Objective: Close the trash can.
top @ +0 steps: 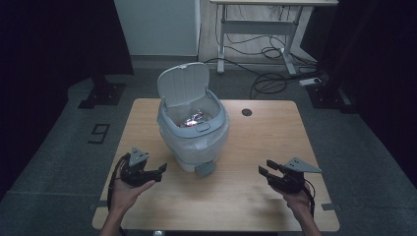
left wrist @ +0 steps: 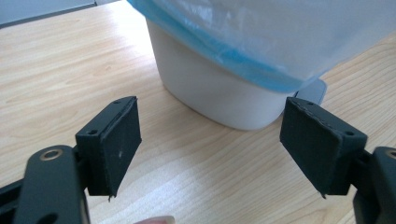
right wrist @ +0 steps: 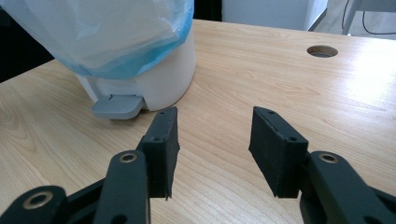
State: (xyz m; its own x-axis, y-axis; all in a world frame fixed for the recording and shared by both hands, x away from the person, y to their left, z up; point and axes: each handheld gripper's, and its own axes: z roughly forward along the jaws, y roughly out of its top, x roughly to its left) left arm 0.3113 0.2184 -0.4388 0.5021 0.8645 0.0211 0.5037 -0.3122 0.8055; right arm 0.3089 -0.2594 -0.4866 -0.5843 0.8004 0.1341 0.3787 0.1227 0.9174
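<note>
Here, a small white pedal bin (top: 193, 129) is standing at the centre of the high view on a wooden table (top: 265, 142), its lid (top: 183, 83) tilted up and a pale blue bag (top: 216, 135) draping over its rim; something reddish and shiny (top: 192, 119) is lying inside, too blurred to identify, and neither gripper view is looking into the opening. At lower left of that view the left gripper (top: 160, 172) is resting in a hand (top: 129, 191), jaws spread apart and holding nothing; at lower right the right gripper (top: 266, 167) is sitting in the other hand (top: 296, 199), jaws likewise parted and empty; both are lying near the bin without touching it. The left gripper view is showing the bin's white base (left wrist: 210, 88) and the bag's blue hem (left wrist: 224, 58) between its wide-set pads (left wrist: 116, 144); the right gripper view is adding the grey foot pedal (right wrist: 116, 106) at upper left and a round cable hole (right wrist: 322, 51) at upper right.
</note>
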